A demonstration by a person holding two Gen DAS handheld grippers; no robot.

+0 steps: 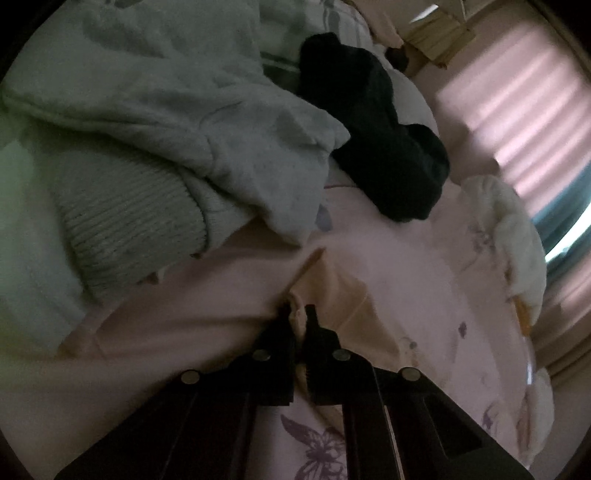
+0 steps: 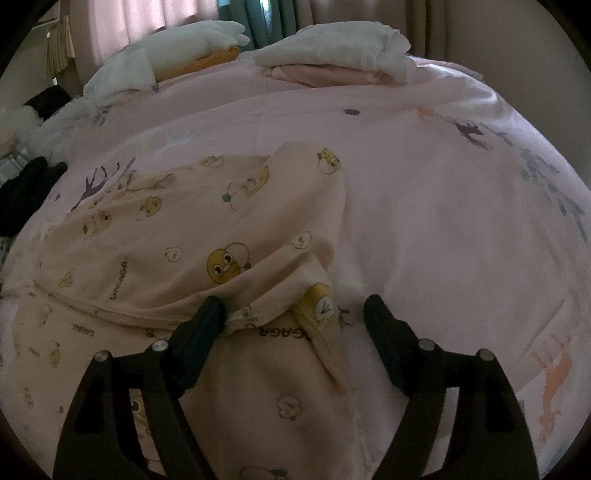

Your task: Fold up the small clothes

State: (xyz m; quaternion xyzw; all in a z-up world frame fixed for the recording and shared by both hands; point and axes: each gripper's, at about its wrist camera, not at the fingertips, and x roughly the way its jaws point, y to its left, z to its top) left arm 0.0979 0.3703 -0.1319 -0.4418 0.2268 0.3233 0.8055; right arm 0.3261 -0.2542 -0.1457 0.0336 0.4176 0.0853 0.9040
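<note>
A small peach garment [image 2: 177, 240] printed with yellow cartoon ducks lies on the pink bedspread [image 2: 424, 221], partly folded over itself. My right gripper [image 2: 295, 310] is open, its fingers wide apart on either side of a folded corner of the garment with a yellow cuff [image 2: 317, 302]. In the left wrist view my left gripper [image 1: 299, 314] is shut on a pinch of the peach garment's [image 1: 332, 288] edge, low over the bedspread [image 1: 424, 266].
A pale green ribbed sweater [image 1: 147, 147] and a black garment [image 1: 384, 147] lie beyond the left gripper. Folded white and pink clothes [image 2: 332, 55] and a white-and-orange plush [image 2: 166, 62] sit at the bed's far edge. Curtains [image 2: 129, 26] hang behind.
</note>
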